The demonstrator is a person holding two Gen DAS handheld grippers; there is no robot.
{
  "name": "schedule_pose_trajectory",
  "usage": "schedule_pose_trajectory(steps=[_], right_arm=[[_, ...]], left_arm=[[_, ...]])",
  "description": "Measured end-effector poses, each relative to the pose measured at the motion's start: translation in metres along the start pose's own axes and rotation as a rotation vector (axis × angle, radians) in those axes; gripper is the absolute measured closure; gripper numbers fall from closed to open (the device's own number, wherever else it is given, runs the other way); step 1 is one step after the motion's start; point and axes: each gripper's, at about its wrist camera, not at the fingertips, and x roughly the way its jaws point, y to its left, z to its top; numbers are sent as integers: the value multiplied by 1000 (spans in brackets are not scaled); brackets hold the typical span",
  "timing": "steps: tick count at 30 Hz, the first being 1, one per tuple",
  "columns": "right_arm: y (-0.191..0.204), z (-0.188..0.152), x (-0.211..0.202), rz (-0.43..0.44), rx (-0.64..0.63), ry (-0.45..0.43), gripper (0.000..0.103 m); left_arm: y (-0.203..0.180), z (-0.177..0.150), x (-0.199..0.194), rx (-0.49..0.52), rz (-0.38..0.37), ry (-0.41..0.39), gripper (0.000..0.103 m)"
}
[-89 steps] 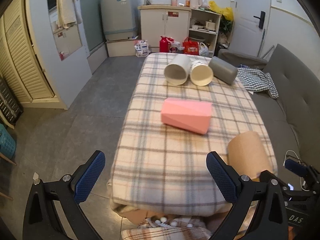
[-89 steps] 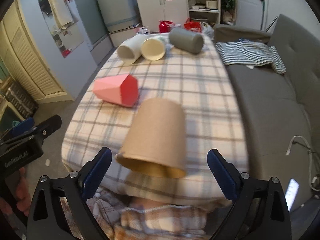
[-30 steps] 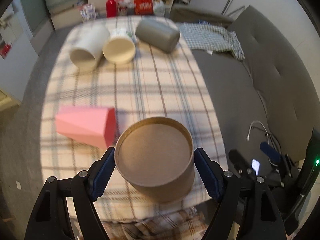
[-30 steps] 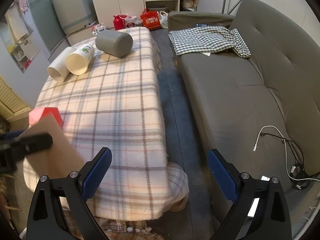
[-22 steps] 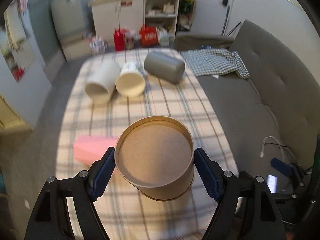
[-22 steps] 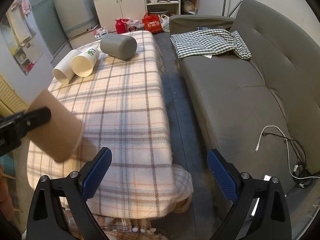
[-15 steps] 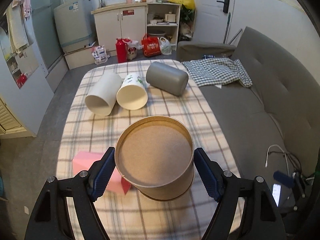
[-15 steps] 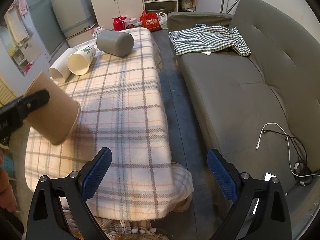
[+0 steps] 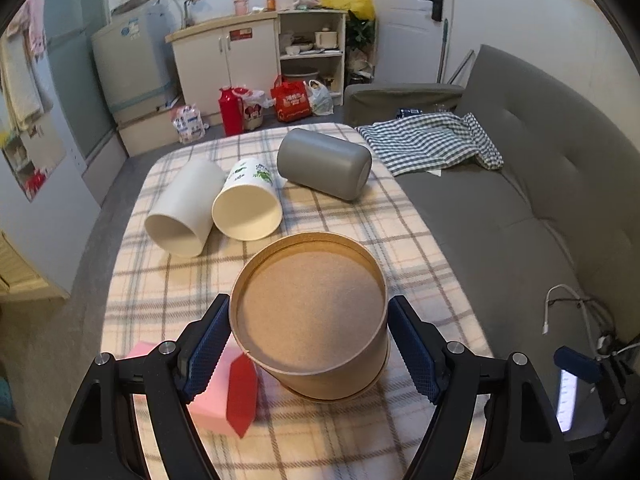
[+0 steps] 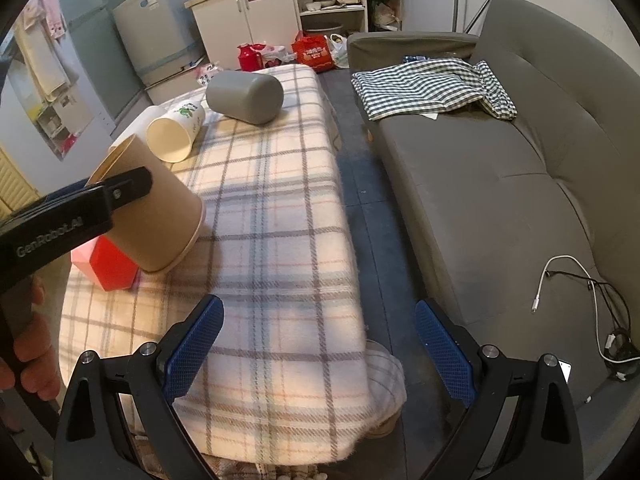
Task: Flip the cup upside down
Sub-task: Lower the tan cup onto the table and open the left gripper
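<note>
My left gripper (image 9: pixel 310 346) is shut on a brown paper cup (image 9: pixel 310 320); its flat base faces the left wrist camera. In the right wrist view the brown cup (image 10: pixel 160 212) is tilted, mouth down and rim close to the plaid tablecloth (image 10: pixel 272 208), with the left gripper's finger (image 10: pixel 80 208) across its side. My right gripper (image 10: pixel 316 348) is open and empty, over the table's near right corner.
A pink faceted cup (image 9: pixel 218 388) lies on its side just left of the brown cup. A white cup (image 9: pixel 182 208), a cream printed cup (image 9: pixel 248 204) and a grey cup (image 9: pixel 324 170) lie at the far end. A grey sofa (image 10: pixel 500 168) with a checked cloth stands right of the table.
My left gripper has turned the brown cup over and brought it down toward the cloth. My right gripper stays open at the right edge of the table.
</note>
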Motion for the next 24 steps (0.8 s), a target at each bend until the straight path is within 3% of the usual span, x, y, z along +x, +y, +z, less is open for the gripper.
schedule_pose_trajectory(steps=[7,14,18,24], right_arm=[[0,0,5,0,1,11,6],[-2,-1,3,3,5,12,6],[-1,-1,-4,4,1,0,6],[-1,1,-23,1,-2,-37,6]], left_arm=[[-2,-9,16,21,-2,55,23],[-11,-15,14,78,13,59,22],[-5,-15,13,8,-67,96,17],[-1,-8,-11,-21,-78,46,16]])
